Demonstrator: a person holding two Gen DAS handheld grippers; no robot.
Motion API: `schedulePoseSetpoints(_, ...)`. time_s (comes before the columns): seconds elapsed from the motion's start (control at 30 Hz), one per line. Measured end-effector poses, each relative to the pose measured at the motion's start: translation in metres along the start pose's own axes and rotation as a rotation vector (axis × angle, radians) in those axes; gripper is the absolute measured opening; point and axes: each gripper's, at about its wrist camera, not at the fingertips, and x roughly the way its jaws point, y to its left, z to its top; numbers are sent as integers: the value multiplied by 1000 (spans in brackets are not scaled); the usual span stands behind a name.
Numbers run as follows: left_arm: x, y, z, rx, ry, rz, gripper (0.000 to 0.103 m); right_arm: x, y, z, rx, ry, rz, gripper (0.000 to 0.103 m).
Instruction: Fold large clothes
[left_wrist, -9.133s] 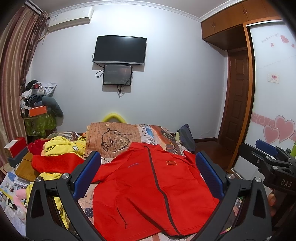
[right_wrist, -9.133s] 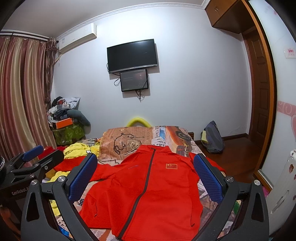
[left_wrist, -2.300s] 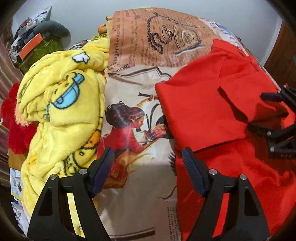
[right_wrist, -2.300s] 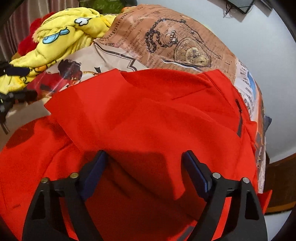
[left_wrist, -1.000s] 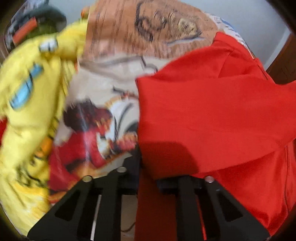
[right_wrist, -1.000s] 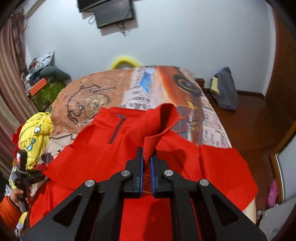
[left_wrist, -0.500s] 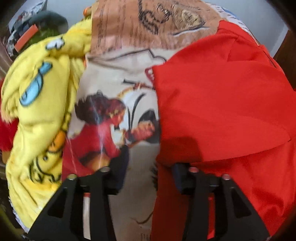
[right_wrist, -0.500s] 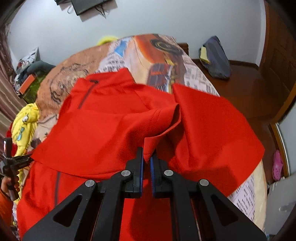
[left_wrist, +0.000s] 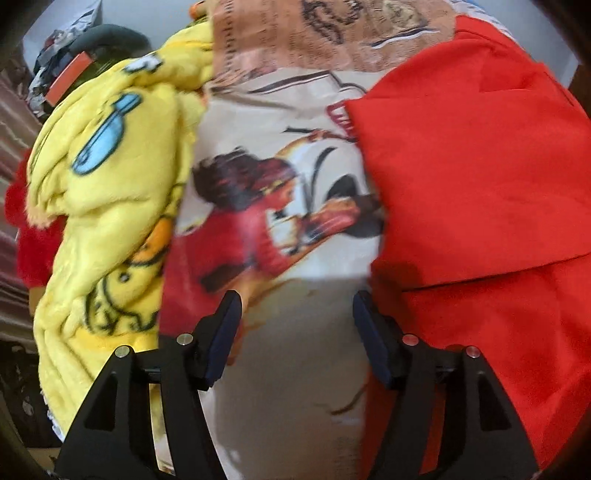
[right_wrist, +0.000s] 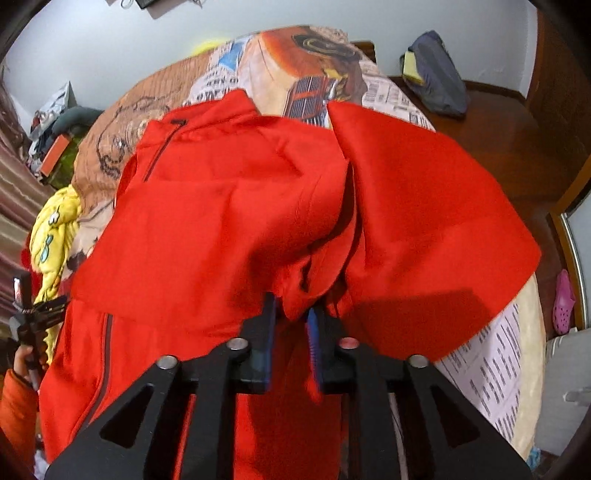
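The sleeve-folding step on the red zip jacket is ending: it lies on the bed, both sleeves laid over its chest. The right gripper is opening, a pinch of sleeve cloth between its blue pads, apparently slipping free. The left gripper is opening too, empty over the printed bedsheet beside the jacket's edge. Next probably comes gripping the hem to fold lengthwise. The fabric looks smooth and thin; a fleecy yellow blanket lies alongside.

Left gripper and right gripper – black skeletal frames with triangular cut-outs, silver screws, blue pads. Person's sleeve – orange.
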Motion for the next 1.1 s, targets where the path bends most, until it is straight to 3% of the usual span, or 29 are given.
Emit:
schedulePoseSetpoints(0.1, -9, 9, -7, -13, -6, -12, 63, -9, 3, -5, -20, 23, 6, 44)
schedulePoseSetpoints(0.17, -20, 11, -10, -4, -25, -17, 63, -20, 7, -10, -51, 10, -36, 51)
schedulePoseSetpoints(0.3, -50, 8, -7, 11, -74, -34, 63, -45, 10, -11, -79, -43, -70, 55)
schedulePoseSetpoints(0.43, -87, -6, 9, 15, -152, -72, 63, -77, 0, -8, -25, -137, -51, 57)
schedulePoseSetpoints(0.5, -104, -16, 17, 21, -187, -100, 63, -89, -5, -6, 0, -181, -55, 67)
schedulePoseSetpoints(0.57, -117, -32, 27, 28, -217, -139, 63, -92, -5, -4, -4, -202, -92, 70)
schedulePoseSetpoints(0.67, -124, -57, 41, 30, -240, -189, 63, -77, 1, 2, -43, -178, -172, 71)
schedulePoseSetpoints(0.77, -119, -83, 52, 50, -239, -214, 63, -52, 11, 9, -73, -140, -188, 71)
schedulePoseSetpoints(0.93, -85, -129, 60, 112, -185, -216, 63, -15, 30, 17, -142, -100, -216, 71)
schedulePoseSetpoints(1.1, -52, -149, 57, 138, -129, -174, 64, 21, 37, 20, -230, -49, -352, 71)
